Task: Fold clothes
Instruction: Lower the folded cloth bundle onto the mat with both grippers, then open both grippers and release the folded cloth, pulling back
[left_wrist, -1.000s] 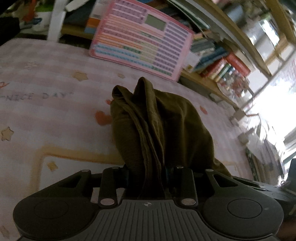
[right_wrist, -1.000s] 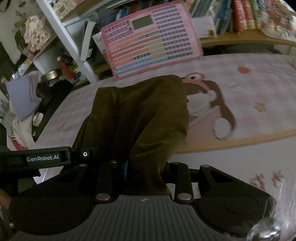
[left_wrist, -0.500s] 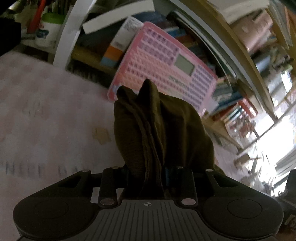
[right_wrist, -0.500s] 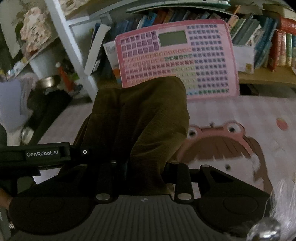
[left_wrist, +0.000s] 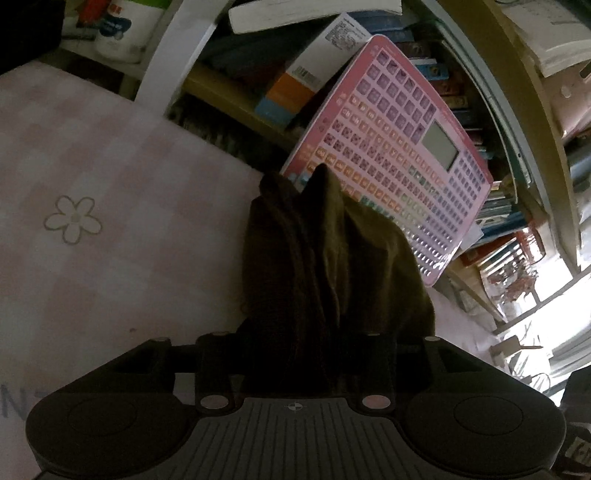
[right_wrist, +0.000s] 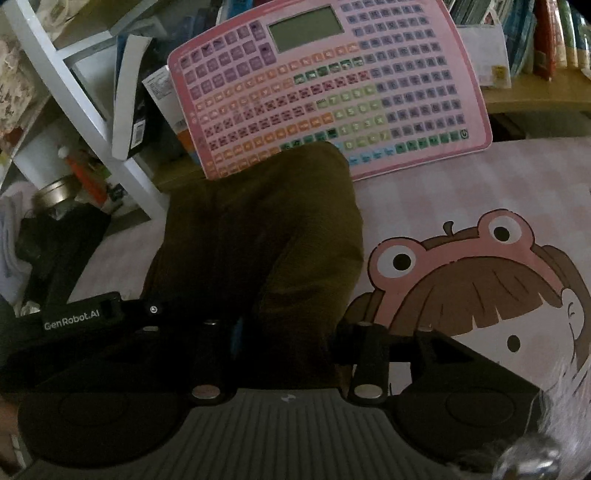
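Observation:
An olive-brown garment is bunched between the fingers of my left gripper, which is shut on it and holds it above the pink checked bed cover. My right gripper is shut on another part of the same garment, which drapes forward and hides the fingertips. The left gripper's black body with white lettering shows close at the left in the right wrist view.
A pink key-grid toy board leans against a bookshelf at the bed's far edge. A white shelf post and clutter stand at the left. A cartoon girl print covers the bed at the right.
Both grippers have moved forward toward the bookshelf with the garment still held. The pink board looks larger and closer. The grip on the cloth has not changed.

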